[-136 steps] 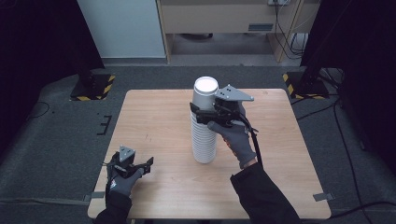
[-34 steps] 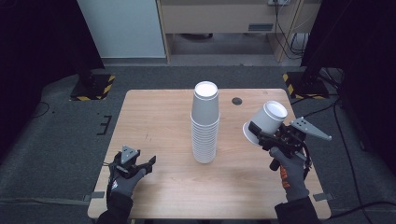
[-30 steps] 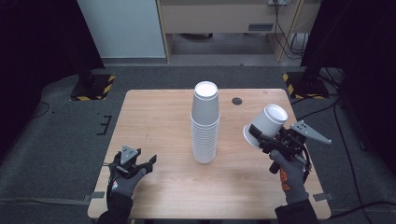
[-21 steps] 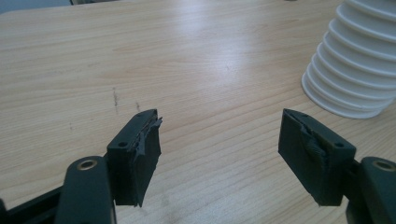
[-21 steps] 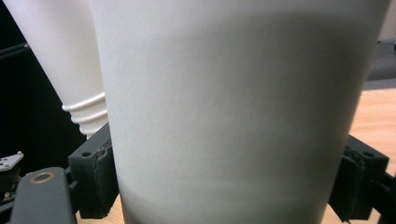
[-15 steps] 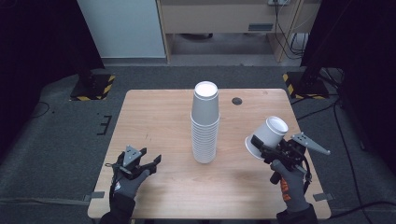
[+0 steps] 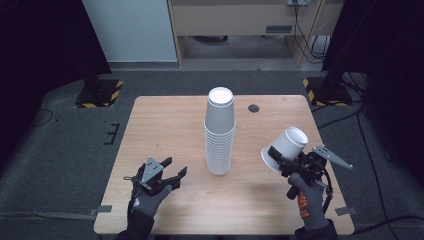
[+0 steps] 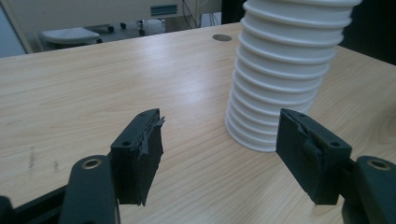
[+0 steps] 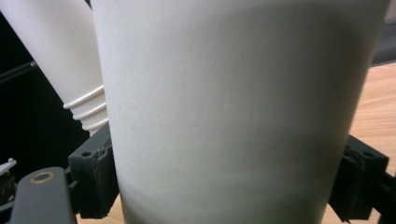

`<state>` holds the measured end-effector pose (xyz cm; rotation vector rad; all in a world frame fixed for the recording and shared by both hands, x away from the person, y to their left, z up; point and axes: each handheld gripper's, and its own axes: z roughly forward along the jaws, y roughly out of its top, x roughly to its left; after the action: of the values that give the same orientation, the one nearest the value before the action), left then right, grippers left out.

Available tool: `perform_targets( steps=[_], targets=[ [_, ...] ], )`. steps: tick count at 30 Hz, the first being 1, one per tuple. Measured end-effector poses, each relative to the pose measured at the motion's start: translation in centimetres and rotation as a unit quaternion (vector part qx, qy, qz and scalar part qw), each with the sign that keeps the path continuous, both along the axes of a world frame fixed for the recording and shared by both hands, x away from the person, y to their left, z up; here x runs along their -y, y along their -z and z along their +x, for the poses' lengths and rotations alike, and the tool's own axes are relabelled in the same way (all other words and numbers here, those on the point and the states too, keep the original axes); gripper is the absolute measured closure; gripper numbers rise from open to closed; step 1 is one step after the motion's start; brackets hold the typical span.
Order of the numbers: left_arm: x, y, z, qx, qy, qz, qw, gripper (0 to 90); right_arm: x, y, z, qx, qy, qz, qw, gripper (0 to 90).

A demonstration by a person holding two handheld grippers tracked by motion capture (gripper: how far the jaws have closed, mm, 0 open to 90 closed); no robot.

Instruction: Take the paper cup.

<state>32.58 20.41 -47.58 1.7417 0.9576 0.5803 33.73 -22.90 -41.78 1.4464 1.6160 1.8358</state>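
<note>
My right gripper (image 7: 278,157) clamps a single white paper cup (image 7: 285,149), tilted, right of the tall white paper cup stack (image 7: 220,132). Right gripper view shows pads (image 9: 95,175) pressing its wall. Left gripper (image 8: 229,154) wide open, empty, stack just beyond.

Up close in the right gripper view the held cup (image 9: 233,107) runs off the top and bottom edges, hiding its rim, base and most of the tabletop (image 9: 378,98) behind it.
</note>
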Motion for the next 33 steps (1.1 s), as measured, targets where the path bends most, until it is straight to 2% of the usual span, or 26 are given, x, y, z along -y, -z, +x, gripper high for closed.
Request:
perform_targets(
  steps=[2, 4, 10, 15, 20, 33],
  targets=[
    [0.5, -0.2, -0.1, 0.004, 0.009, -0.006, 0.9999, 30.9, 0.1, 0.1, 0.0, -0.003, 0.001, 0.009, 1.0, 15.0],
    [0.8, -0.3, -0.1, 0.006, 0.013, -0.007, 0.9999, 31.3, 0.1, 0.2, 0.1, -0.003, 0.003, 0.008, 1.0, 15.0],
    [2.5, -0.6, -0.3, 0.012, 0.047, -0.01, 0.9988, 32.7, 0.1, 0.2, 0.1, -0.007, 0.008, 0.013, 0.9999, 14.9],
    [3.7, -1.3, -0.5, 0.023, 0.067, -0.019, 0.9973, 33.9, 0.0, 0.3, 0.2, -0.01, 0.008, 0.018, 0.9998, 14.9],
    [4.9, -1.5, -0.7, 0.026, 0.089, -0.019, 0.9955, 35.0, 0.0, 0.3, 0.3, -0.01, 0.009, 0.019, 0.9997, 14.9],
    [7.4, -2.2, -0.6, 0.03, 0.122, -0.021, 0.9919, 36.8, 0.3, 0.3, 0.4, -0.014, 0.016, 0.027, 0.9994, 14.8]
  ],
)
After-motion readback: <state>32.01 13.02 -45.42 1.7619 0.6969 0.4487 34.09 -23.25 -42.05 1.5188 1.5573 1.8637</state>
